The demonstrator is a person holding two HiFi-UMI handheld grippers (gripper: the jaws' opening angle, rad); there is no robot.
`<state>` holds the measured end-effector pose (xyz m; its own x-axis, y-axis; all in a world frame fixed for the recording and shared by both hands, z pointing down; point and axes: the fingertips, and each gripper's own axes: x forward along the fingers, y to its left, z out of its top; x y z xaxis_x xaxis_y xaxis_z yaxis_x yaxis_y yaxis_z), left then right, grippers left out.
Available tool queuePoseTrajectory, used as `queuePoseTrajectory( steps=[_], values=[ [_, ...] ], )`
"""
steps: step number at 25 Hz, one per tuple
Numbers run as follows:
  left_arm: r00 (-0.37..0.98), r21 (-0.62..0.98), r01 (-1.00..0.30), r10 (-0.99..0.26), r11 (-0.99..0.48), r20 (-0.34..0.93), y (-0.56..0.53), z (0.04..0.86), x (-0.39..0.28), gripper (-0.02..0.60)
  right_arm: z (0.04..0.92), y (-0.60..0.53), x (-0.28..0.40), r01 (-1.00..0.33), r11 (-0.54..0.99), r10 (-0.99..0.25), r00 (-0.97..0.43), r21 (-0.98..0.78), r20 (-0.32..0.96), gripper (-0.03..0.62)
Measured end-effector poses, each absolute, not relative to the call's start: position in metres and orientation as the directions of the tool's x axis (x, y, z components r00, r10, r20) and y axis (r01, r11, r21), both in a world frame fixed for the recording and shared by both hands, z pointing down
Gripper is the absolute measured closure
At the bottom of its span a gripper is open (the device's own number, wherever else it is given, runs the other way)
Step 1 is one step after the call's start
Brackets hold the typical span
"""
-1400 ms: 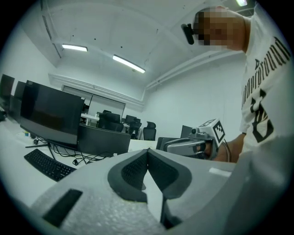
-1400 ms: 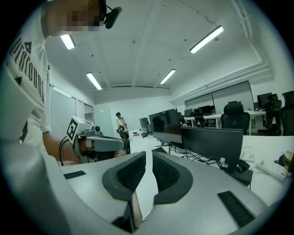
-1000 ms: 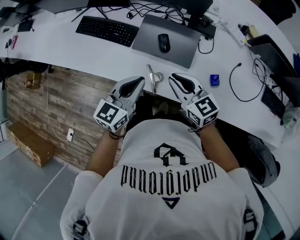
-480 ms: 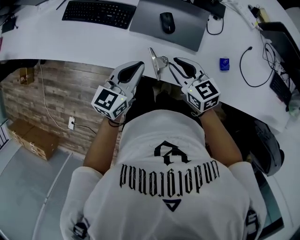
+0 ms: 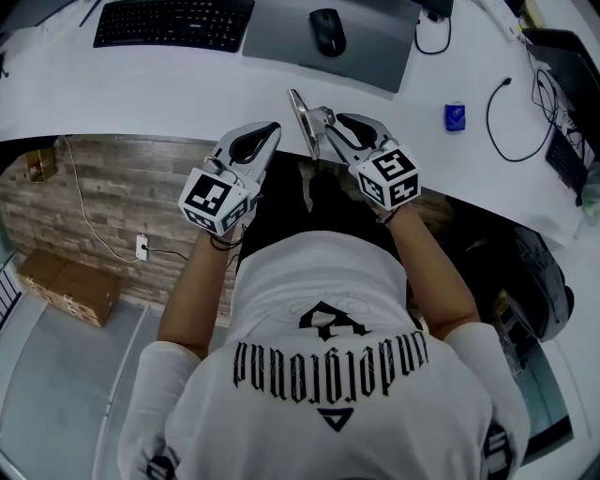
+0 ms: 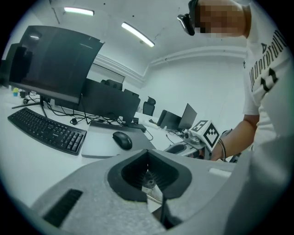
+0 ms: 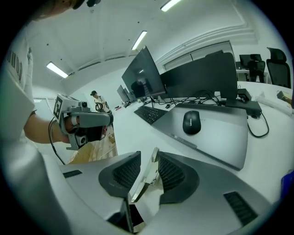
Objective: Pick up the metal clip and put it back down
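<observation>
The metal clip (image 5: 302, 120) is a shiny folded plate that stands on edge at the near rim of the white desk (image 5: 141, 94). My right gripper (image 5: 330, 122) reaches it from the right and is shut on it. In the right gripper view the clip (image 7: 146, 181) sits between the ribbed pads and leans on the right one. I cannot tell if it touches the desk. My left gripper (image 5: 270, 131) hovers just left of the clip, apart from it. In its own view the left gripper (image 6: 148, 176) has its jaws together.
A black mouse (image 5: 327, 19) lies on a grey mat (image 5: 375, 47), with a black keyboard (image 5: 173, 21) to the left. A small blue object (image 5: 455, 115) and a looped cable (image 5: 511, 112) lie right. Below the desk edge are a brick-pattern panel (image 5: 112, 197) and cardboard boxes (image 5: 70, 291).
The right gripper has moved left onto the clip and shut on it. The left gripper stays beside it. The head view has shifted, so the desk sits higher in frame.
</observation>
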<state>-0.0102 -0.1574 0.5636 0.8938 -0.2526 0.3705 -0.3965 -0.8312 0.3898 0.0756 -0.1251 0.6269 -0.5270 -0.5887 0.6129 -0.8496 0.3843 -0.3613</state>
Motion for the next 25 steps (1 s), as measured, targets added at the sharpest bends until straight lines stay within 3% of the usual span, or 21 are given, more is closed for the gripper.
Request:
queuePoseTrajectory(
  steps=[25],
  values=[
    [0.902,0.463,-0.343,-0.147,-0.817,0.407,-0.16,0.615,0.001,0.569,0.696,-0.13,0.065,-0.866,0.307,-0.545,-0.499,-0.394,0.673,0.526]
  ],
)
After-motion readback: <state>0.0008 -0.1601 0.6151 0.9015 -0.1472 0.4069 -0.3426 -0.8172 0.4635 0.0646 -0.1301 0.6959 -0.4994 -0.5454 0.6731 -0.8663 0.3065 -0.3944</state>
